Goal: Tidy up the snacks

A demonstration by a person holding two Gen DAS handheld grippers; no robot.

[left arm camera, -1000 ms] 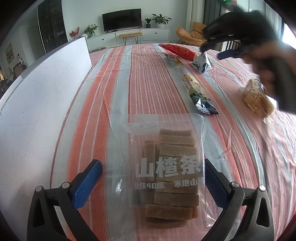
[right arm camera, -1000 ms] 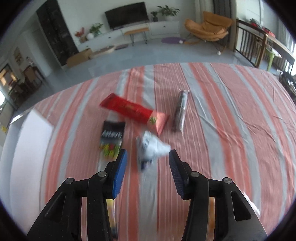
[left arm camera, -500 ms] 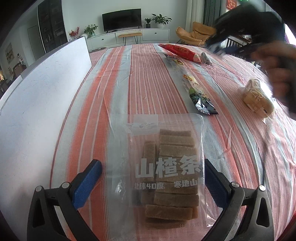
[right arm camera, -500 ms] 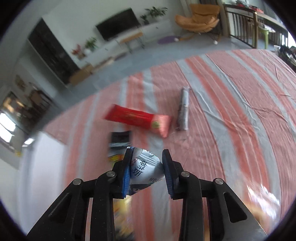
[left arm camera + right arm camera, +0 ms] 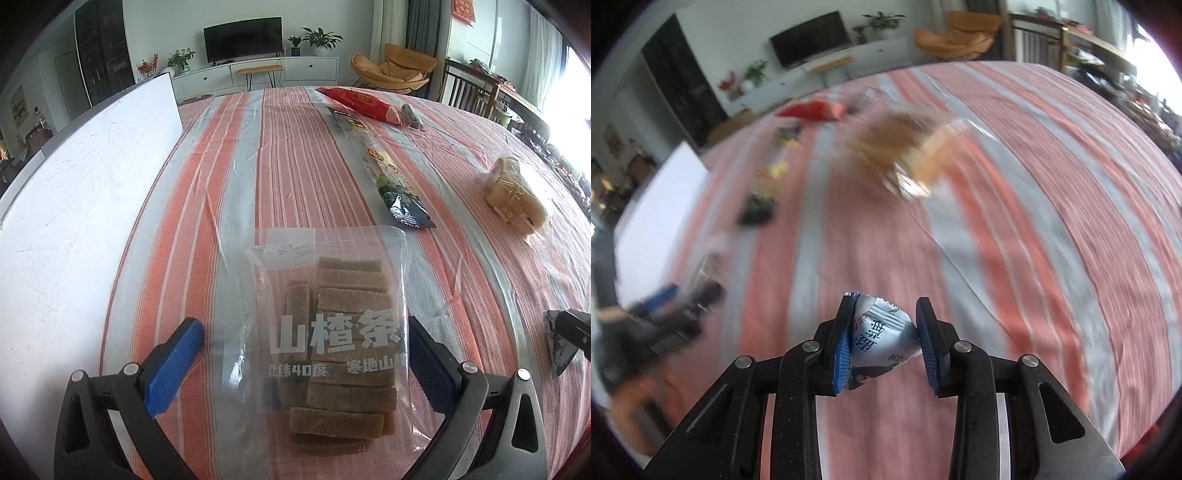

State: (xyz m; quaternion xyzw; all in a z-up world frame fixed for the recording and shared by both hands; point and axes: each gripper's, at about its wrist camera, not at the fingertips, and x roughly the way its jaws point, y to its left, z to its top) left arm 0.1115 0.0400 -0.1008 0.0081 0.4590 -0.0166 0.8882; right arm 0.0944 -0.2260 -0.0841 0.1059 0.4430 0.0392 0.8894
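Note:
A clear bag of brown hawthorn strips [image 5: 332, 325] lies flat on the striped tablecloth [image 5: 288, 166]. My left gripper [image 5: 303, 328] stands open astride it, the left pad clear of the bag. My right gripper [image 5: 885, 306] has a small white-and-blue triangular packet [image 5: 882, 339] between its pads, which touch both sides; its jaws are opening slightly. In the left wrist view the right gripper [image 5: 570, 338] and its packet [image 5: 556, 350] show at the right edge, low over the cloth.
A long strip pack [image 5: 376, 158], a red packet [image 5: 360, 101], a small grey packet [image 5: 412, 114] and wrapped bread [image 5: 513, 195] lie farther out on the table. A white panel [image 5: 85, 177] runs along the left side. The right wrist view is motion-blurred.
My right gripper closed on the small packet at the far end, lifted it and carried it to the near right side of the table. The left gripper and the hawthorn bag stayed still.

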